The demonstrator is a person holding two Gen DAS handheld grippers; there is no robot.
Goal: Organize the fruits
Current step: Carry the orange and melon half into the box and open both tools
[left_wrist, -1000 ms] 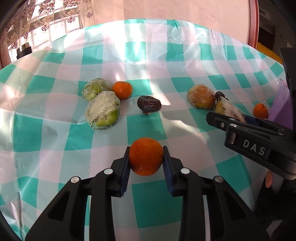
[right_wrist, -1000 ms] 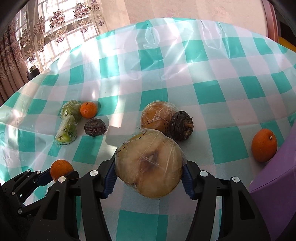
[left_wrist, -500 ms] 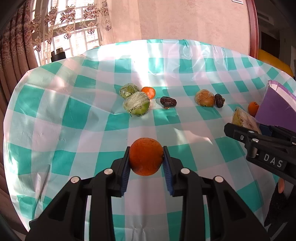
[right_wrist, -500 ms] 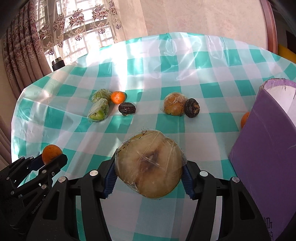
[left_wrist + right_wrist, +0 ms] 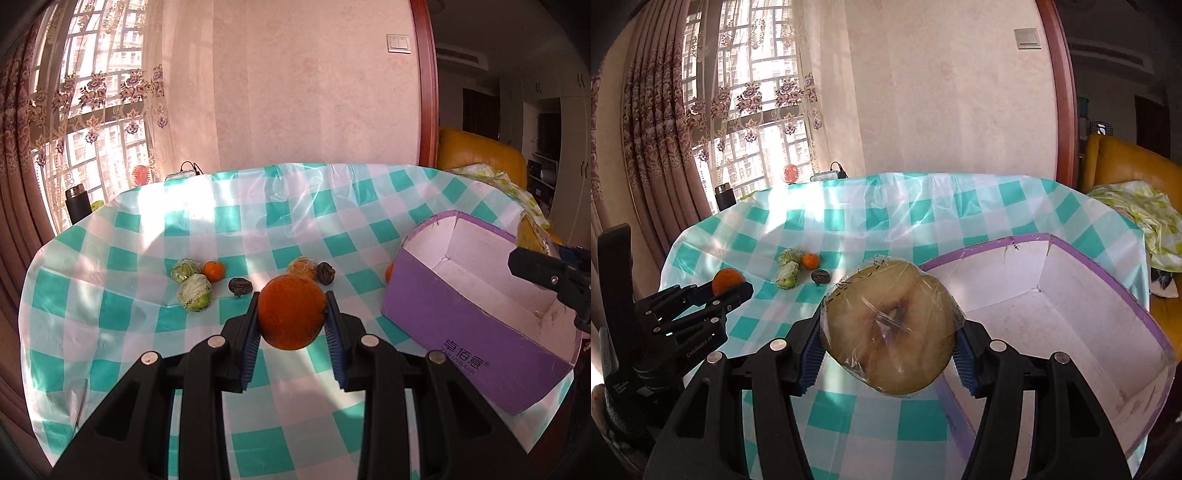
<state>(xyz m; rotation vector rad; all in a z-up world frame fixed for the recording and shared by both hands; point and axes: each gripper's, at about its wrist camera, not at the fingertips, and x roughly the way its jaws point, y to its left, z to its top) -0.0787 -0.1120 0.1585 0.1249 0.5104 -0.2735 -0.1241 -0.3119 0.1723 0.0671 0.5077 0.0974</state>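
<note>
My left gripper (image 5: 291, 314) is shut on an orange (image 5: 291, 312) and holds it in the air above the checked table. My right gripper (image 5: 890, 328) is shut on a plastic-wrapped cut fruit (image 5: 890, 325), a pale brown half with a dark core, held beside the open purple box (image 5: 1052, 302). In the left wrist view the purple box (image 5: 461, 325) stands at the right with a white inside. Still lying on the cloth are two wrapped green fruits (image 5: 194, 293), a small orange (image 5: 214, 270), two dark fruits (image 5: 240, 286) and a wrapped brown fruit (image 5: 303, 267).
The teal-and-white checked tablecloth (image 5: 147, 325) covers a round table. Another orange (image 5: 388, 273) peeks out behind the box's left corner. A dark flask (image 5: 78, 205) stands on the windowsill, a yellow armchair (image 5: 480, 155) at the far right.
Both grippers have risen and pulled back from the table with their fruits; the fruits on the cloth look smaller and the purple box's open inside has come into view.
</note>
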